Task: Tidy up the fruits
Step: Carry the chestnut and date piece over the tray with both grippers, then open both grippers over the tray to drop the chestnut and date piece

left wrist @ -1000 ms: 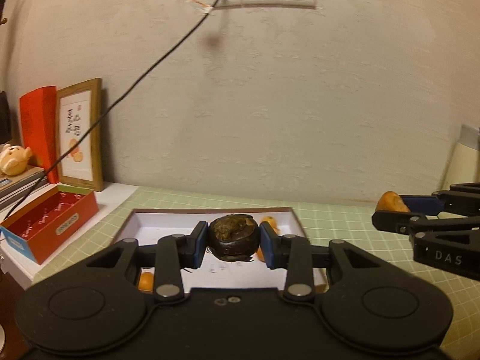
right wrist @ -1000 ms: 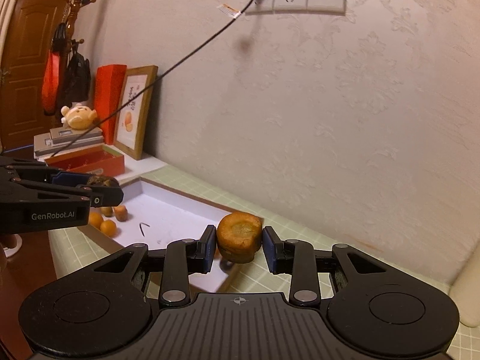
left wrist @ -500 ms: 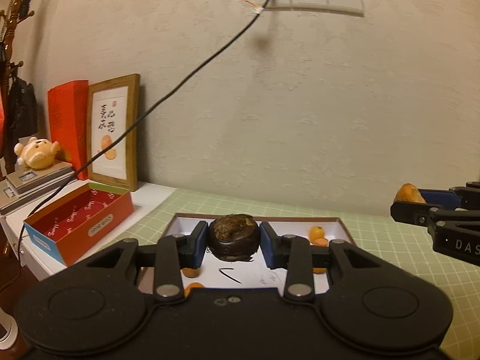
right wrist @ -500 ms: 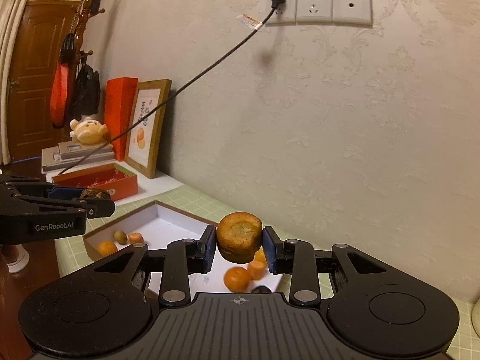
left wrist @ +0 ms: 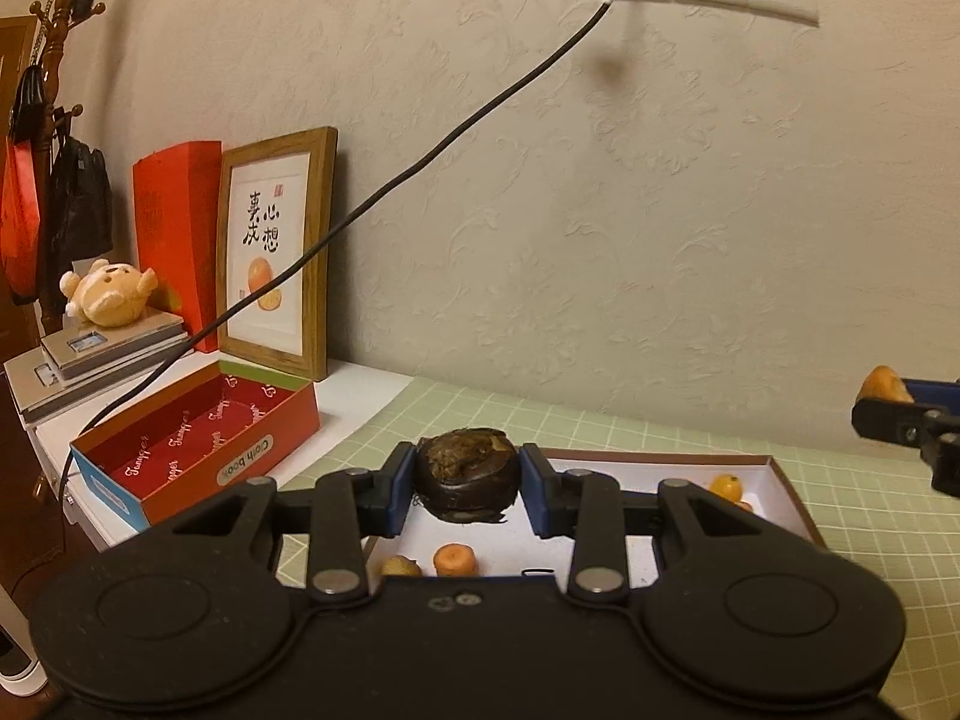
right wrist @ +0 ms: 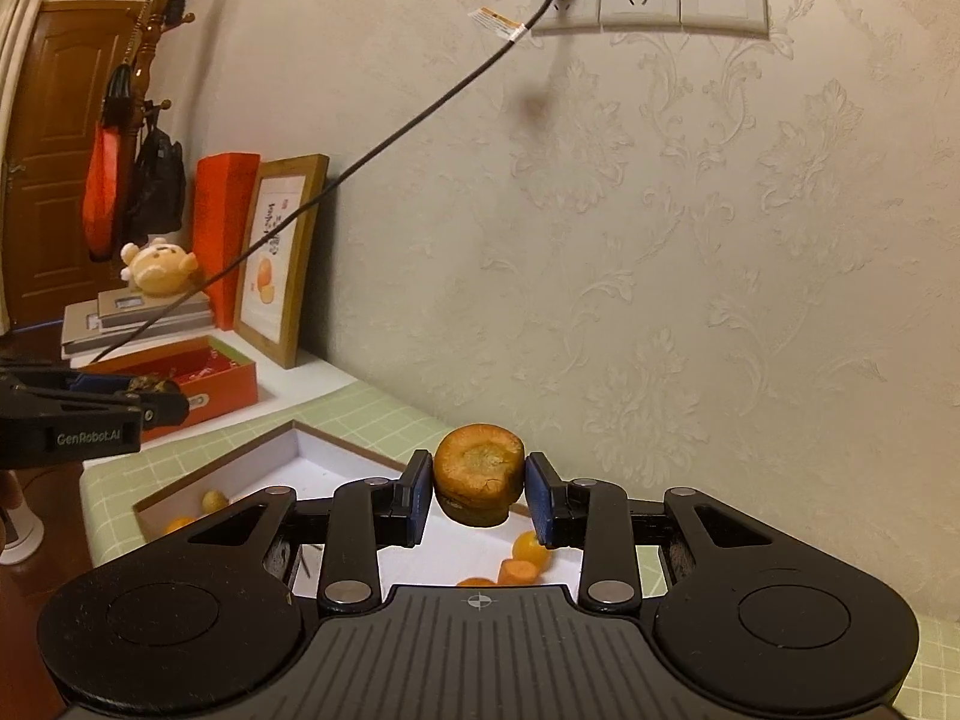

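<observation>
My left gripper is shut on a dark brown, wrinkled round fruit and holds it above the near left part of a shallow white box with a brown rim. My right gripper is shut on an orange-brown fruit with a hollow top, held above the same white box. Small orange fruits lie in the box; more of them show in the right wrist view. Each gripper shows at the edge of the other's view.
An open red box stands left of the white box on a white ledge. Behind it lean a framed picture and a red packet. A black cable runs from the wall socket. A green grid mat covers the table.
Both grippers have risen and pulled back with their fruits, turning left. The white box now sits lower and more to the right in the left view.
</observation>
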The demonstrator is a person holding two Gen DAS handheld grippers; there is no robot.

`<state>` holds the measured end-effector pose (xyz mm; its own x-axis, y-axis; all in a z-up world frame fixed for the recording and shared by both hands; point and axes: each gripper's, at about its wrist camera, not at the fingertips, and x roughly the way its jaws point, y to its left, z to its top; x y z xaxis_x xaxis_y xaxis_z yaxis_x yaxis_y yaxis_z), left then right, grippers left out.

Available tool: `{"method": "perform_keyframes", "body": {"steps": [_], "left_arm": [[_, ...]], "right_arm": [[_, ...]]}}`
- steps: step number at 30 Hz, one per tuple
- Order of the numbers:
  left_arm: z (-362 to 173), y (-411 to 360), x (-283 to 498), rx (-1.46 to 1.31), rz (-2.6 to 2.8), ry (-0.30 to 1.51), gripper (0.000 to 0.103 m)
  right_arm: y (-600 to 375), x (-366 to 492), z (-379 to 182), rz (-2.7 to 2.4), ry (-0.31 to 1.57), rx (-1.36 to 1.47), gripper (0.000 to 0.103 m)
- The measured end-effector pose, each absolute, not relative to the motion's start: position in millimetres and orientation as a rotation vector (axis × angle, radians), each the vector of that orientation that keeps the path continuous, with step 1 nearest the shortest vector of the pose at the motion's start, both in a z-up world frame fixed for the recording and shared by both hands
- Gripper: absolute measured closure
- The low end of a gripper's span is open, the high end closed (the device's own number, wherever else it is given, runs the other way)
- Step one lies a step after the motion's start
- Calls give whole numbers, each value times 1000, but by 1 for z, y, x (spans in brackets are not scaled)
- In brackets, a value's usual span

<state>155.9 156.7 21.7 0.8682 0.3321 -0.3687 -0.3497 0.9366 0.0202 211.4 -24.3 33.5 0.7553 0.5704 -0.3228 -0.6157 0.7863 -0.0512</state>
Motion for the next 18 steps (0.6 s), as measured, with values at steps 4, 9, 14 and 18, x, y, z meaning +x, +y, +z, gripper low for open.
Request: {"method": "perform_keyframes", "body": {"steps": [4,9,14,18], "left_arm": [[18,163,164,-53,364,383,76],[10,172,177,-65,369,402,76],[1,176,192,-71,367,422,76],[-2,179,204,-71,367,425,76]], "right_arm": [[-20,227,29,637,314,-146,69],[-16,248,19,633,352,-132,69],[-14,267,11,631,379,-127,69],[-11,280,8,630,390,-124,69]]}}
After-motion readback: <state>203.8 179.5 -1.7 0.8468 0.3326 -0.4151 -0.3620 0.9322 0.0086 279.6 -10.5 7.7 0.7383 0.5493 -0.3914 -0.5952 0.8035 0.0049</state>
